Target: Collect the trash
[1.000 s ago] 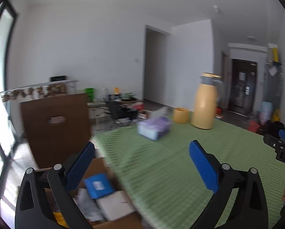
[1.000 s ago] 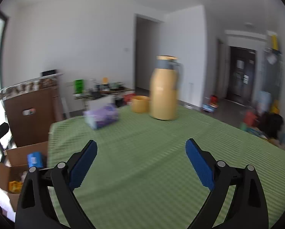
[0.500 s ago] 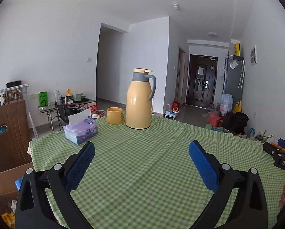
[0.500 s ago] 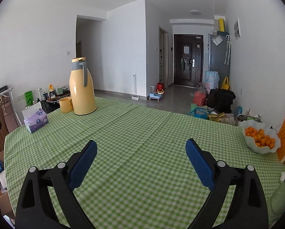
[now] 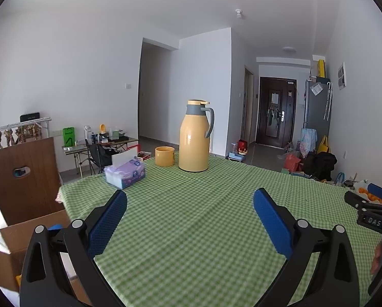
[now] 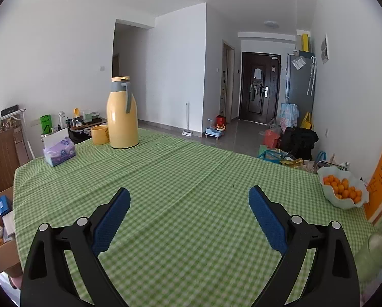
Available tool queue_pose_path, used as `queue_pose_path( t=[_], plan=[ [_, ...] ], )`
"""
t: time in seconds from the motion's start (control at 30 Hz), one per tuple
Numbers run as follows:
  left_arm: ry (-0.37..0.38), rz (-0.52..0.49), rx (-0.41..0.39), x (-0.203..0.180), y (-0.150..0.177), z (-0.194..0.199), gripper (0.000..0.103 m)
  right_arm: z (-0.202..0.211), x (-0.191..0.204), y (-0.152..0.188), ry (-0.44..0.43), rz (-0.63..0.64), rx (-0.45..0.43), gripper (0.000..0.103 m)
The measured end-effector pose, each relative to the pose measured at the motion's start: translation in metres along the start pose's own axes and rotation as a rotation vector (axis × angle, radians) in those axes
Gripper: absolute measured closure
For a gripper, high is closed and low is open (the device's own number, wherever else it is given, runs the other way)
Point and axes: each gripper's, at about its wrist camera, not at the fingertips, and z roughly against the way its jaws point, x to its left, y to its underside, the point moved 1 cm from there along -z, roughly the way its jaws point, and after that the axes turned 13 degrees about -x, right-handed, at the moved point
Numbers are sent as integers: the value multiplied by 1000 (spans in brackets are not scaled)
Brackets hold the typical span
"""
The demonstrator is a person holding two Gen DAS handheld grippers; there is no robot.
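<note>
Presently, item by item, with the yellow thermos (image 5: 194,138) as the reference mark.

- Left gripper (image 5: 189,220): fingers spread wide, nothing between the blue pads; hovers above the green checked tablecloth (image 5: 203,217), on the near side of the thermos.
- Right gripper (image 6: 188,217): likewise wide and empty, over the cloth, nearer than the thermos and to its right.
- Cardboard box (image 6: 1,230): off the table edge, well to the left of the thermos and lower; holds a blue packet and mixed paper. Judged to be the trash collector.
- Trash on the table: none identifiable in either view. Hence no heading or long axis can be recorded for it.
- Non-trash: yellow cup (image 5: 164,156) just left of the thermos; tissue box (image 5: 125,175) further left and nearer; bowl of oranges (image 6: 341,190) far right of the thermos, beside an orange carton (image 6: 381,179).

Step in hand, as judged: scanning for remaining litter.

- Sweep both views along the cloth's edges before committing.
- Keep the fingers wide until a piece is found.
- Approach any elongated piece across its short side.
- Steer clear of the upright thermos and the bowl.
</note>
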Motion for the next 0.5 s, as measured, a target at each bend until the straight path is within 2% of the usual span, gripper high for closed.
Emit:
queue_pose_path(
  t=[0.2, 0.4, 0.5],
  plan=[
    [-55, 19, -9, 14, 5, 68, 7, 49, 13, 19, -40, 13, 23, 13],
    [-170, 21, 15, 31, 23, 142, 7, 100, 38, 43, -122, 51, 35, 13],
    [-195, 19, 20, 36, 31, 172, 7, 125, 48, 58, -138, 67, 32, 13]
  ],
)
